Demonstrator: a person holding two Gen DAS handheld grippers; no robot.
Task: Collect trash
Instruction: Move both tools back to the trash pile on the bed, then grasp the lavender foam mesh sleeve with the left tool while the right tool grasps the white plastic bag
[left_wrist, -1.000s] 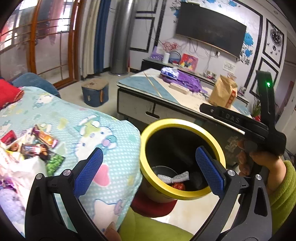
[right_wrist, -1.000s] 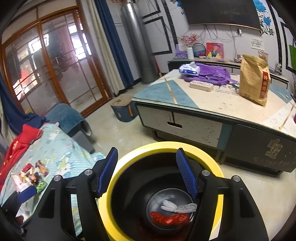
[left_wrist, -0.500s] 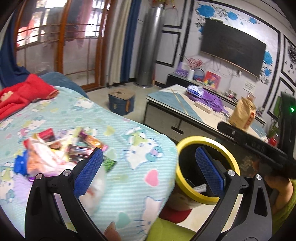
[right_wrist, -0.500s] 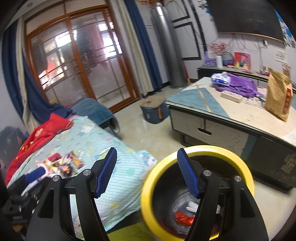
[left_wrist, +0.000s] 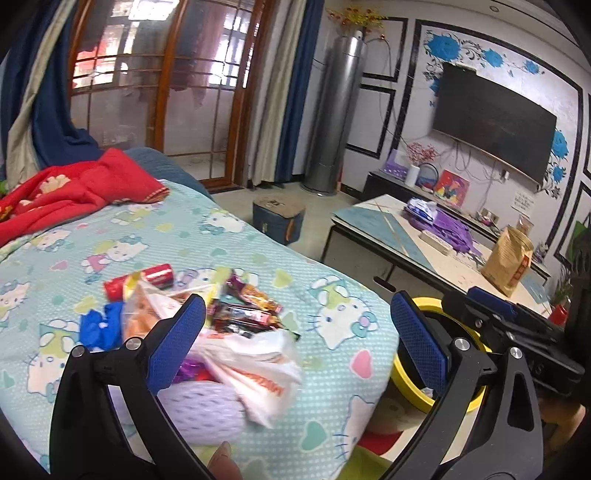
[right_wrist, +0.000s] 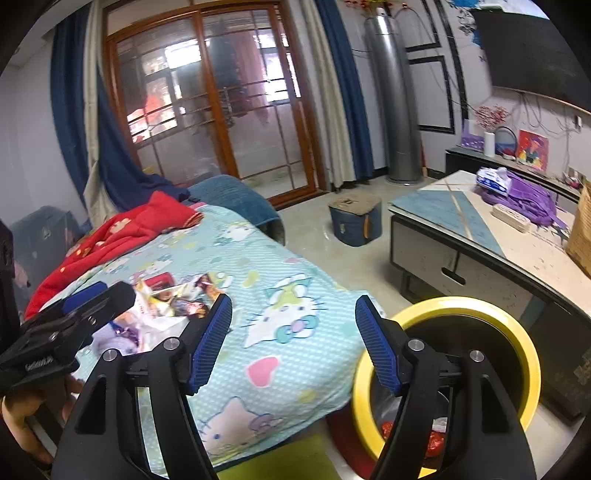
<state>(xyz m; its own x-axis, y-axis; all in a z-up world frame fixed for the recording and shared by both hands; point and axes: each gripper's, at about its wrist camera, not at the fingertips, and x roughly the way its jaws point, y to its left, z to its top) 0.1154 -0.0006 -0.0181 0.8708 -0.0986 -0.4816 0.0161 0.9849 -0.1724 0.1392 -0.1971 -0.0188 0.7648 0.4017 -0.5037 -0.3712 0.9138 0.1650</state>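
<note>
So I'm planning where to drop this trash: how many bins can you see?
1: the yellow-rimmed bin stands on the floor at the corner of the Hello Kitty blanket, in front of the coffee table. Others may be out of view.

Before you, glossy crinkled plastic wrappers (left_wrist: 243, 314) lie on a matt printed cotton sheet (left_wrist: 207, 236), beside a smooth yellow-rimmed plastic bin (right_wrist: 517, 332) on polished floor (right_wrist: 325, 254).

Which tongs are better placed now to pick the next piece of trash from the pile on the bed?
Left, probably. The left tongs are open and face the trash pile directly. The right tongs are also open and empty, but they sit nearer the yellow bin, with the pile off to their left.
</note>
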